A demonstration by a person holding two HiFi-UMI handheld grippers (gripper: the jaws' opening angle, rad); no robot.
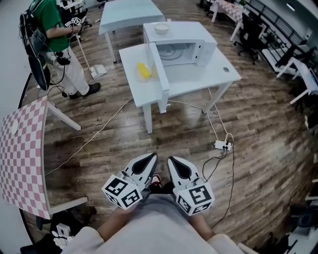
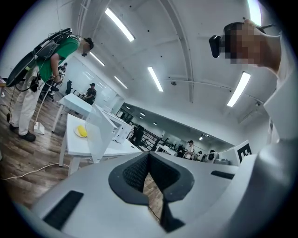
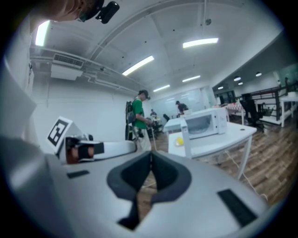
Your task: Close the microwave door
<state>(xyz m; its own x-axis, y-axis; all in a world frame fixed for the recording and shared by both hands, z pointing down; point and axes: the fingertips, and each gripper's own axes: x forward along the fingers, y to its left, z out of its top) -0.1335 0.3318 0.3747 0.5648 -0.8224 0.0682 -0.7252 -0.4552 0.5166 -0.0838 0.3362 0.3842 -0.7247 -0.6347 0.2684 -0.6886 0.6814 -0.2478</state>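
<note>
We had the left gripper and right gripper both closed on nothing, well apart from the table where the microwave stood, its door wide open: a stiff, seemingly light panel, best pushed near its free edge.

i see a dark wood-plank floor running through a large open room. a white table stands mid-room, with a paler table just behind it. at my left sits a pink-and-white checkered table. a white power strip lies on the floor near the white table, with cables trailing from it. black chairs line the far right. long strip lights cross the white ceiling.
</note>
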